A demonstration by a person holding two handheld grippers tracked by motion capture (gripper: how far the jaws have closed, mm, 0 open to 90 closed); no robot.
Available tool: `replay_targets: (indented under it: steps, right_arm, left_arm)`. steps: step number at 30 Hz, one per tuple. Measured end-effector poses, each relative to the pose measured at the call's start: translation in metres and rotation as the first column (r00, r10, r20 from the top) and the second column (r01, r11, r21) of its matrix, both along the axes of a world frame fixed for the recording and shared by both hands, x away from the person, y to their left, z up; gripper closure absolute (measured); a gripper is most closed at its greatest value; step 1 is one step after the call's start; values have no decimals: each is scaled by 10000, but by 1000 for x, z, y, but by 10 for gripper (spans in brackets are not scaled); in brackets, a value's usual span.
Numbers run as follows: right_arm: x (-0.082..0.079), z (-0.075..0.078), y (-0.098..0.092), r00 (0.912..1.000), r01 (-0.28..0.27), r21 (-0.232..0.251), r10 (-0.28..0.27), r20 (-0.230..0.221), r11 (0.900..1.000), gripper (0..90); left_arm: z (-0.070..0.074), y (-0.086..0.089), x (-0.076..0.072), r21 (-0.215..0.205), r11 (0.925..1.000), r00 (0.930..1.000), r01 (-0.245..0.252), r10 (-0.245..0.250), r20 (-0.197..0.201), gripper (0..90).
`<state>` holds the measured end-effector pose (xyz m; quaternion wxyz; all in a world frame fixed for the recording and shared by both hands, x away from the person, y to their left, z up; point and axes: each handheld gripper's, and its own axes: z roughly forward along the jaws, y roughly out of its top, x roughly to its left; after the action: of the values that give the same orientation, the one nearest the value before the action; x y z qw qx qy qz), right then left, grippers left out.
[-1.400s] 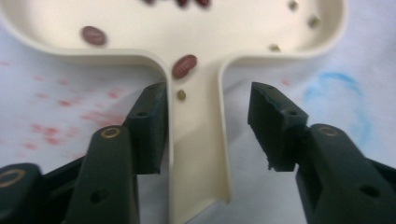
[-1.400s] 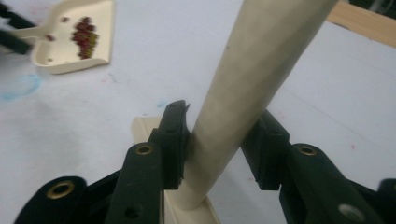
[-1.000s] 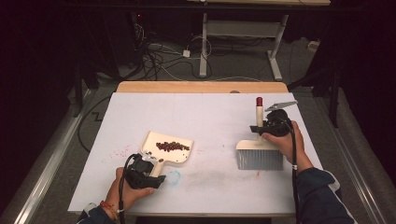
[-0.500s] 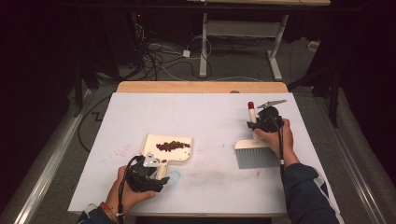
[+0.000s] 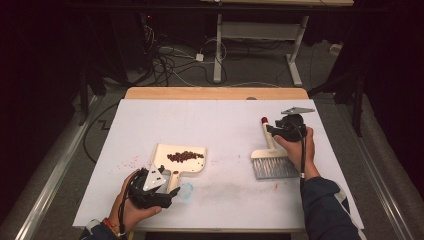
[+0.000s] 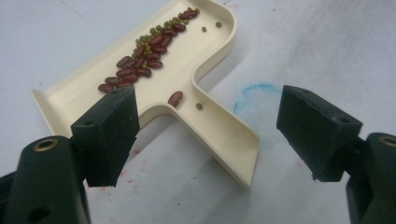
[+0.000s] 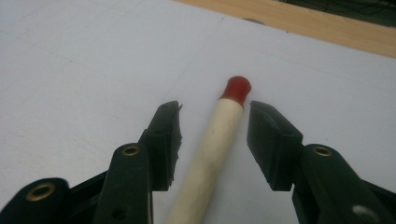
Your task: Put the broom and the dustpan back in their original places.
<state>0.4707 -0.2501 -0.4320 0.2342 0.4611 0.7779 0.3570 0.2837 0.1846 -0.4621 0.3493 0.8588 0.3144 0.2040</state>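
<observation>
Spread wide, the left gripper [image 6: 208, 135] hovers at the lower centre of its own view, its black jaws flanking the handle of a cream plastic dustpan [image 6: 205, 93] without touching it. Red and green beans [image 6: 144, 56] lie in the pan toward the upper left. At the right of the high view, the right gripper [image 5: 272, 131] straddles the red-tipped cream handle of a small hand brush [image 5: 270, 157], jaws parted on either side, on the white table [image 5: 220, 120].

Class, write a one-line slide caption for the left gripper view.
Open left gripper straddles the handle of a cream dustpan holding beans.
</observation>
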Motion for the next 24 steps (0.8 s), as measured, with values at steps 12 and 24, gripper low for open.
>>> replay_targets:
  steps: [12,24]
  right_arm:
    - [-21,13,6,9929,-276,454,221,1171,9986,445]
    - [-34,17,11,9846,-202,795,60,1745,9966,315]
  left_arm:
    - [-2,10,-4,345,9991,9969,-227,200,763,200]
    - [-4,21,-6,127,9994,9968,-335,325,734,199]
